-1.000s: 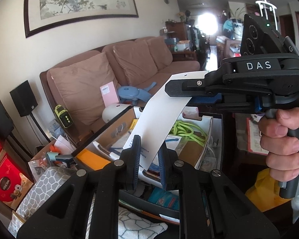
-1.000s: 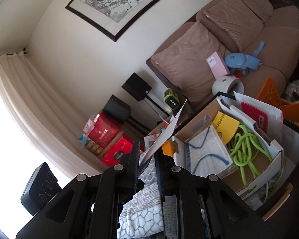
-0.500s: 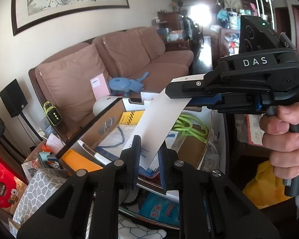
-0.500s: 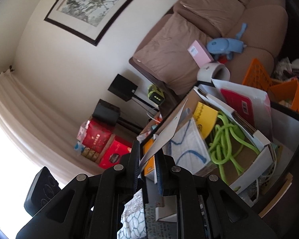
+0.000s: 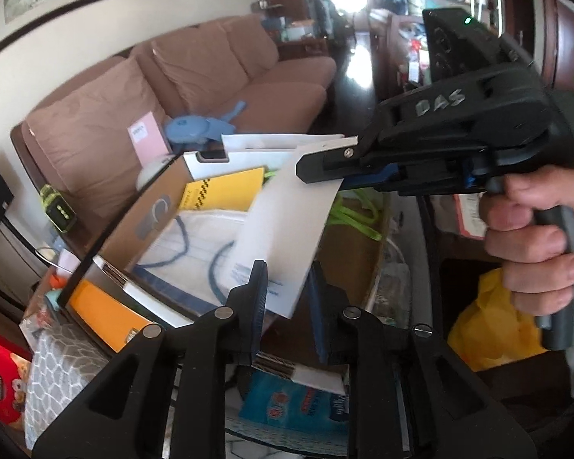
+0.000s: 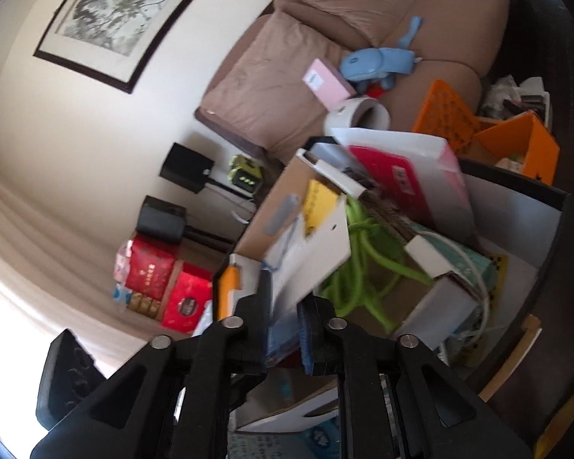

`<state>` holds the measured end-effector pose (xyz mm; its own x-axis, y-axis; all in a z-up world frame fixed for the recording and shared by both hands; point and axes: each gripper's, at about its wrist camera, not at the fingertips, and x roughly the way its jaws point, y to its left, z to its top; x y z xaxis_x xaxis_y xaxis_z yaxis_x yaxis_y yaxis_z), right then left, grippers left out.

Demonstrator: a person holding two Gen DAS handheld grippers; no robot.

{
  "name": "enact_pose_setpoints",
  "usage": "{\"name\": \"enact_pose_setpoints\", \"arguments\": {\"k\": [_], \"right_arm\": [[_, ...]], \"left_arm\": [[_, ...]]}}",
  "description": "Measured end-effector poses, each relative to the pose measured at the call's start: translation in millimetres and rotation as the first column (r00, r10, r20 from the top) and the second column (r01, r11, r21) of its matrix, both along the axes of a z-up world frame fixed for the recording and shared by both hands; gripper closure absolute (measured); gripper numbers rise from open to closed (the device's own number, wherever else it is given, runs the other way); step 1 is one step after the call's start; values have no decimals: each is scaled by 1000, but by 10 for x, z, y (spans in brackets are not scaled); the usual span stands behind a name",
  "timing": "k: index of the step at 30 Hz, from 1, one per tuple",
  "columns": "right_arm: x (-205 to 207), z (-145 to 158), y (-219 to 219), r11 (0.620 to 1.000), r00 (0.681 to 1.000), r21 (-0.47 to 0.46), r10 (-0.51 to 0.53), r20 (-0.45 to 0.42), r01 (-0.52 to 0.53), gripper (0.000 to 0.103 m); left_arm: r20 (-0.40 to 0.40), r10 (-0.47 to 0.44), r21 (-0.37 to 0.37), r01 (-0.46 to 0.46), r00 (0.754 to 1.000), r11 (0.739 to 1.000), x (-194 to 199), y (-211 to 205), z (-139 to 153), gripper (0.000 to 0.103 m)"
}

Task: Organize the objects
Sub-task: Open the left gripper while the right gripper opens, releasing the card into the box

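Envelope over the open box, not yet in.

One white envelope point(image 5: 287, 225) hangs between both grippers above one cardboard box point(image 5: 160, 206), well short of resting in it. Left gripper point(image 5: 287, 287): jaws opening, a clear gap on the right side, near corner of the envelope between them, seemingly loose. Right gripper point(image 5: 325, 170): jaws closing, pinched on the far edge; its own view is blurred but shows the sheet between the jaws. Judged: one item mid-placement, most sorting left. In the box: one yellow booklet point(image 5: 225, 189), one white bag with blue cord point(image 5: 187, 237), one green cord tangle point(image 6: 359, 264). Beside it: one orange folder point(image 5: 99, 311). On the sofa point(image 5: 218, 72): one pink box point(image 5: 147, 141), one blue toy point(image 5: 199, 130).
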<state>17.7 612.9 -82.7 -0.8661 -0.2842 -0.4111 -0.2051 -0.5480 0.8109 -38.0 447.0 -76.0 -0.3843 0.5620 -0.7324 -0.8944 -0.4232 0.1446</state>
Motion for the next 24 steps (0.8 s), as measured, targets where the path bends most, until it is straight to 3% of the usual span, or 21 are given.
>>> {"name": "enact_pose_setpoints", "arguments": {"k": [2,4,6,10,15,18,24], "right_arm": [[18,-8,20,999,999,22,-26,20,26,94],[14,-6,18,999,999,43,-31,31,29,94],[7,11,0,997,999,72,-36,40,33,93],[-23,62,-84,988,997,151,-32,66,21,83],[-68,157,-232,970,997,241,7,71,-24,51],[-49,198,-251,960,996,279,-24,87,-1,32],[44,300,-220,951,996,306,-61,69,37,22]], "left_arm": [[19,-12,27,11,1000,1000,30,-44,66,71],[6,-23,55,22,1000,998,117,-117,151,52],[-34,-20,63,22,999,998,203,-189,223,46],[-81,3,76,3,997,997,285,-354,337,43],[-81,83,127,-72,993,989,237,-662,494,39],[-58,148,172,-137,987,976,155,-902,586,38],[21,296,266,-291,955,919,-92,-1491,686,35]]}}
